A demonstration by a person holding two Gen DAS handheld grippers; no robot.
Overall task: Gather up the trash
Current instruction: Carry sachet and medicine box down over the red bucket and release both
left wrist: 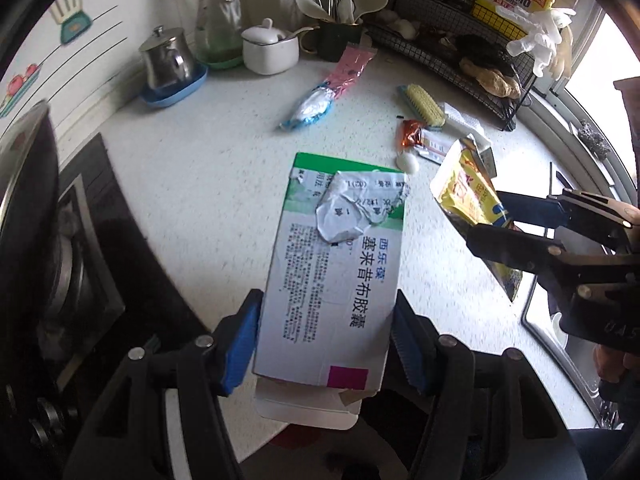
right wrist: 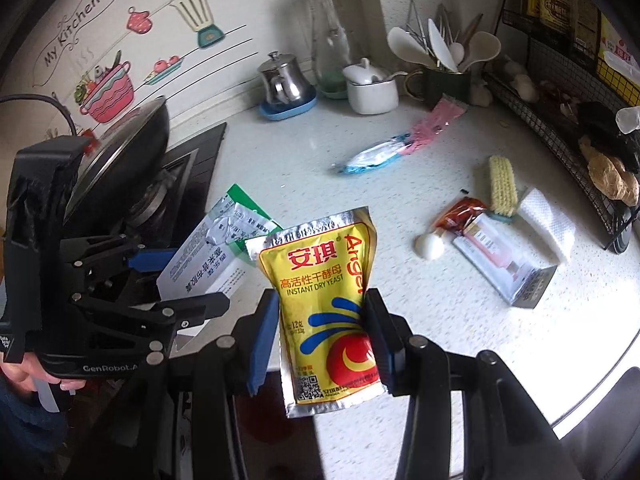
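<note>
My left gripper (left wrist: 326,320) is shut on a white and green medicine box (left wrist: 332,264) with a torn top flap, lifted above the white counter (left wrist: 208,168). My right gripper (right wrist: 322,332) is shut on a yellow yeast sachet (right wrist: 328,304), also held in the air. In the left wrist view the sachet (left wrist: 468,196) hangs to the right of the box in the right gripper (left wrist: 500,220). In the right wrist view the box (right wrist: 216,256) and left gripper (right wrist: 176,284) show at left. Loose on the counter lie a pink and blue wrapper (right wrist: 396,144), an orange sachet (right wrist: 460,212), a flat box (right wrist: 500,260) and a white ball (right wrist: 430,246).
A stove with a lidded wok (right wrist: 120,160) is at left. Along the wall stand a steel pot (right wrist: 282,80), glass bottle (right wrist: 328,36), white sugar bowl (right wrist: 372,92) and utensil cup (right wrist: 444,84). A wire rack (right wrist: 560,100) lines the right. A scrub brush (right wrist: 502,184) and folded tissue (right wrist: 548,224) lie nearby.
</note>
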